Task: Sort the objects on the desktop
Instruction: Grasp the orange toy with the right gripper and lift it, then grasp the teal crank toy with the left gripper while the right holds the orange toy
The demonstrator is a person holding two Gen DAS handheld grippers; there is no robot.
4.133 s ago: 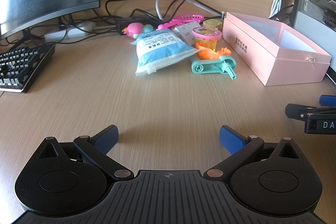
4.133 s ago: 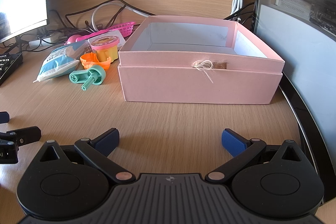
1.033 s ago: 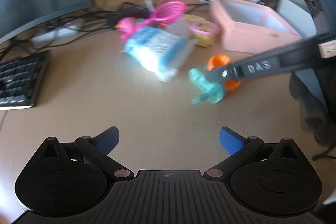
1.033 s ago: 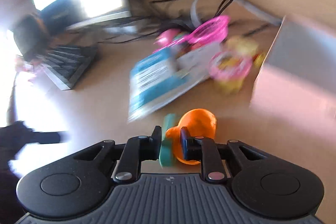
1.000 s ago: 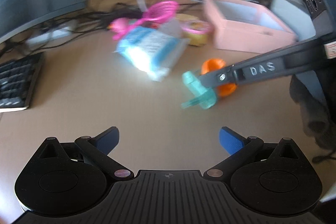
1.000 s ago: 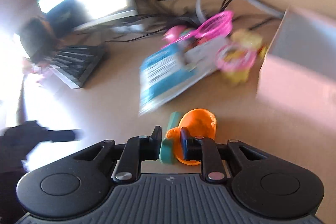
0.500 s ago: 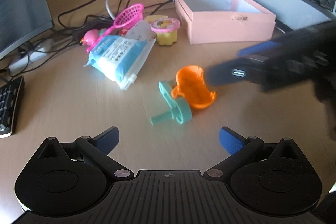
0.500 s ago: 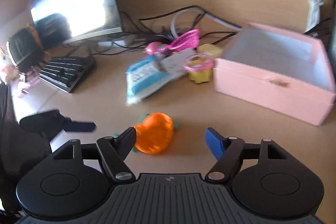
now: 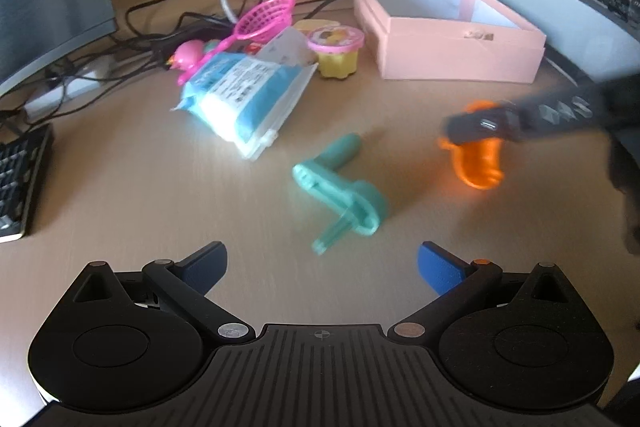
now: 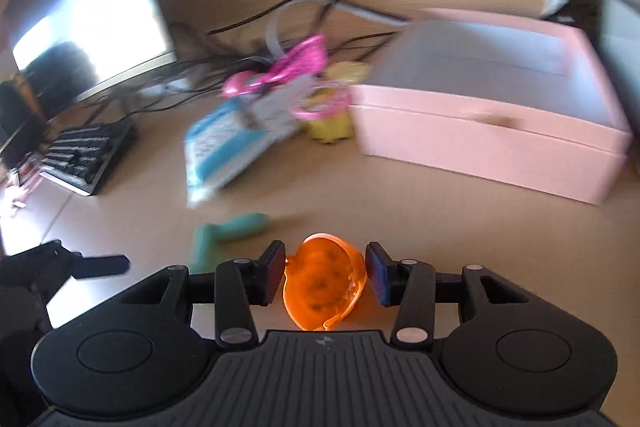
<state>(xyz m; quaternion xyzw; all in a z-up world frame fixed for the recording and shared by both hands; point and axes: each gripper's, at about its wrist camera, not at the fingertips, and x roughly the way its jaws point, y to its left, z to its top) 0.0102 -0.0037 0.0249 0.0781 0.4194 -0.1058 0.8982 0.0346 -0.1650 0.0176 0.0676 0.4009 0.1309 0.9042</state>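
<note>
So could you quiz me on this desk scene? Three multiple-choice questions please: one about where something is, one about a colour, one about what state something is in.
1. Where does the teal toy lie?
A. inside the pink box
B. on the bare desk in front of the left gripper
C. on the keyboard

2. What colour is the toy between the right gripper's fingers?
A. orange
B. black
C. white

3. How does the left gripper stand?
A. shut on the blue packet
B. shut on the teal toy
C. open, holding nothing

Answers:
1. B: it rests on the wood, well apart from the pink box and the keyboard.
2. A: the orange toy sits between the right gripper pads.
3. C: its blue pads are wide apart with only desk between them; the blue packet lies farther back.
</note>
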